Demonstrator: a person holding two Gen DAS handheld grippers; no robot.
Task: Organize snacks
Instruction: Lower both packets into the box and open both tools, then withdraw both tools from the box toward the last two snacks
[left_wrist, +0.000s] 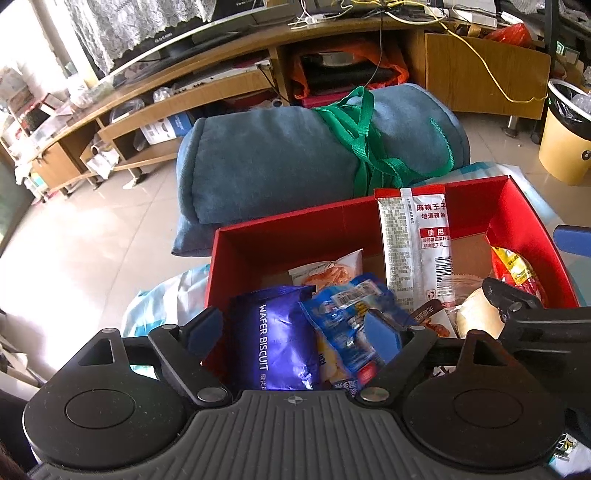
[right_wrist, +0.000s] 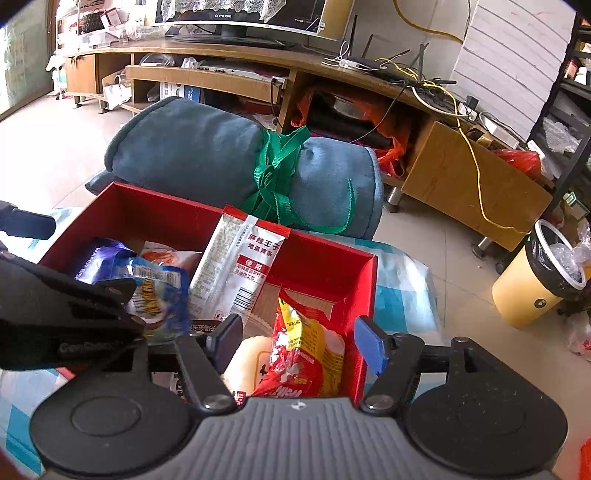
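Below, wafer biscuit pack (left_wrist: 271, 343) between open left claw (left_wrist: 293, 332)

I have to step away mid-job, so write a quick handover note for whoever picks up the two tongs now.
Left tongs: open, nothing held, fingers either side of the purple wafer biscuit bag and blue packet.
Right tongs: open, nothing held, poised over the red and yellow packet.
Snacks: all visible ones sit in the red box; the tall white packet leans on the back wall.
Done: snacks gathered in the box.
Left: they lie jumbled; tidy them. The box's near end is hidden, so check there.
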